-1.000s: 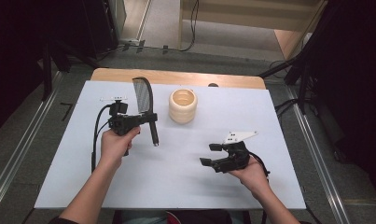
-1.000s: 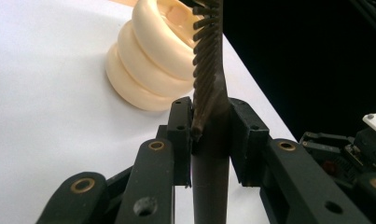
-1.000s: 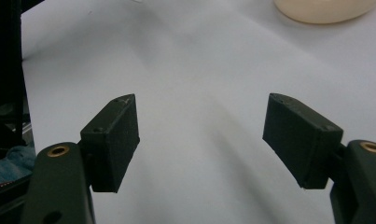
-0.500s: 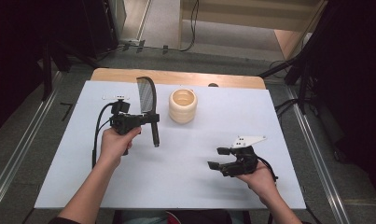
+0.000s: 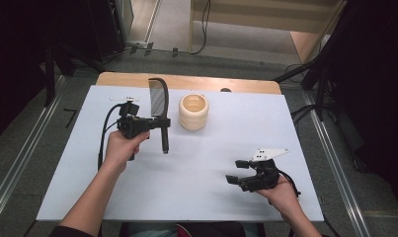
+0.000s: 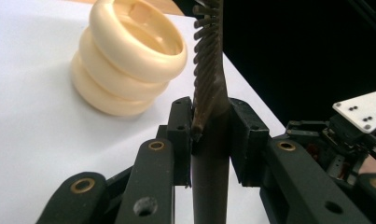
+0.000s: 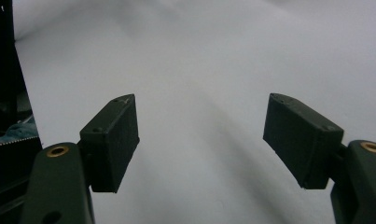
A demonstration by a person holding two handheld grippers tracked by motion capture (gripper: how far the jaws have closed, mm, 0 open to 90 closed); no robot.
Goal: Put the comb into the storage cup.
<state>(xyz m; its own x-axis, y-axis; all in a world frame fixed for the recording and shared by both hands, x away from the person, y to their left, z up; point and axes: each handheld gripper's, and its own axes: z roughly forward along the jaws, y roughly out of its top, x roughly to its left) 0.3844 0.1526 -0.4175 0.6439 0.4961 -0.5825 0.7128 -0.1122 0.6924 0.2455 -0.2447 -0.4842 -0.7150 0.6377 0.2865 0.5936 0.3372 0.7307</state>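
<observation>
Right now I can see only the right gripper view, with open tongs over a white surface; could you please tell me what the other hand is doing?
Observer: The left tongs are shut on a black comb, gripped where its handle meets the teeth.
Operator: Thank you. Is anything else nearby?
Observer: A cream ribbed cup stands upright, just right of the comb in the high view and not touching it.
Operator: And where are my tongs relative to those?
Observer: The right tongs hold nothing and are over the near right part of the white table, well apart from comb and cup.
</observation>
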